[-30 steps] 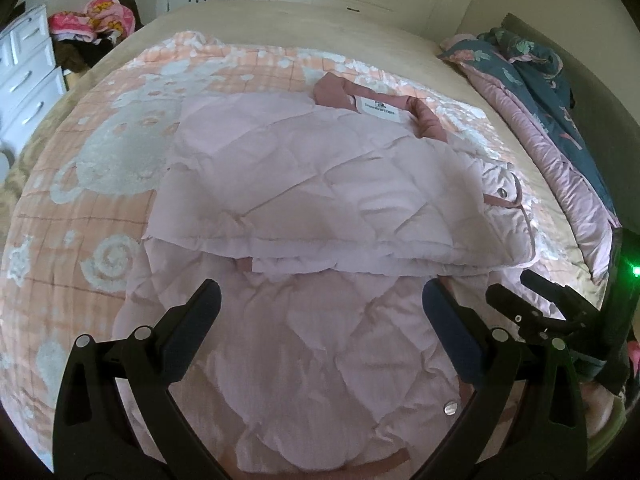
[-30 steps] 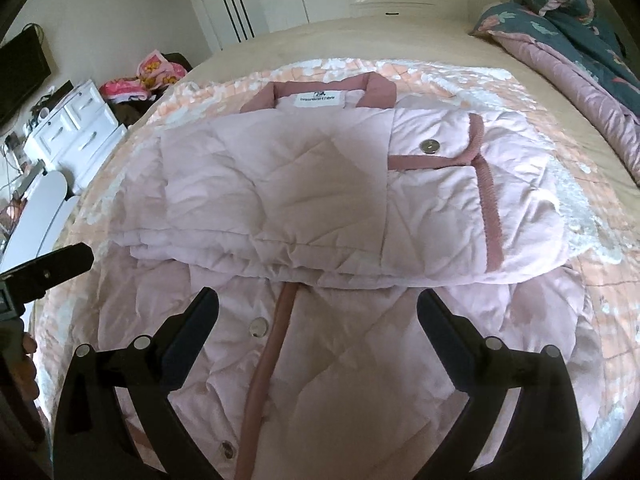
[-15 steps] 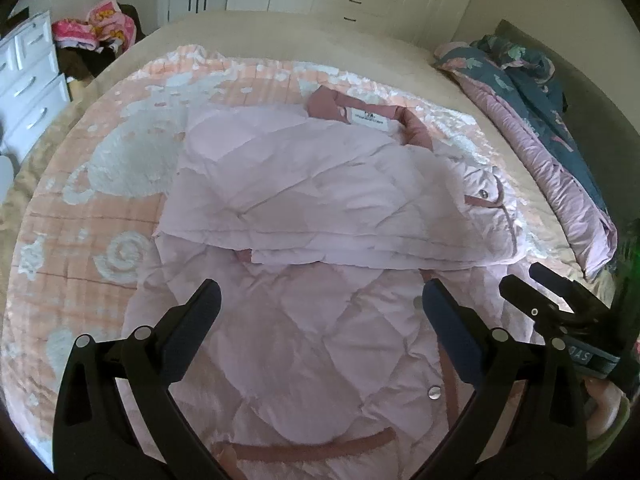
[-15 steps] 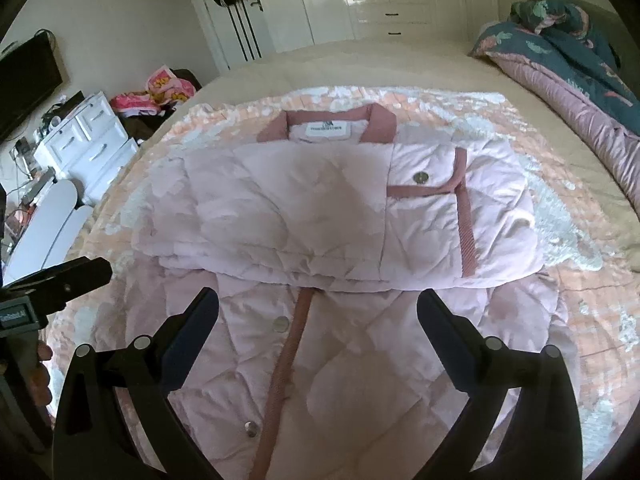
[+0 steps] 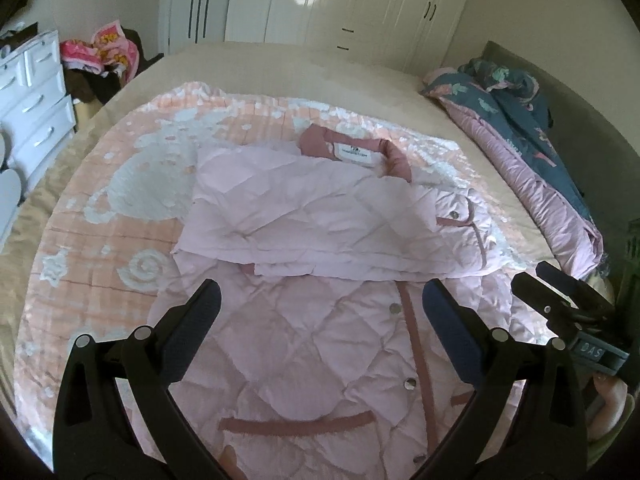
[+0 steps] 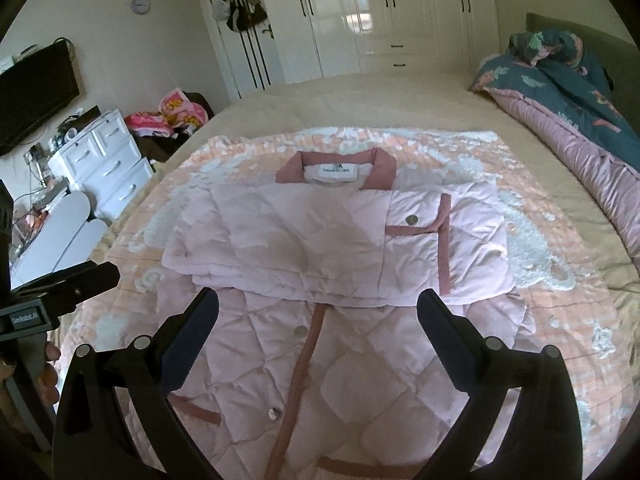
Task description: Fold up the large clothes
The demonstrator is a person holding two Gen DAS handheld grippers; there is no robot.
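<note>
A pale pink quilted coat (image 5: 304,340) with dusty-rose trim lies flat on the bed, collar (image 5: 356,150) at the far end. Both sleeves are folded across its chest (image 6: 304,240). Its lower part with snap buttons (image 6: 298,332) spreads toward me. My left gripper (image 5: 320,304) is open and empty, held above the coat's lower part. My right gripper (image 6: 318,306) is open and empty too, above the button placket. Each gripper shows at the edge of the other's view, the right (image 5: 568,300) and the left (image 6: 60,284).
The coat rests on a peach-and-white patterned blanket (image 5: 120,184) over a beige bed (image 6: 360,96). A rolled teal and pink duvet (image 6: 580,92) lies along the right side. A white dresser (image 6: 100,160) and clothes pile (image 6: 172,116) stand left. White wardrobes (image 6: 380,12) stand behind.
Both grippers have drawn back and risen away from the coat, so more of its lower hem and the room shows. Both stayed open. The coat has not moved.
</note>
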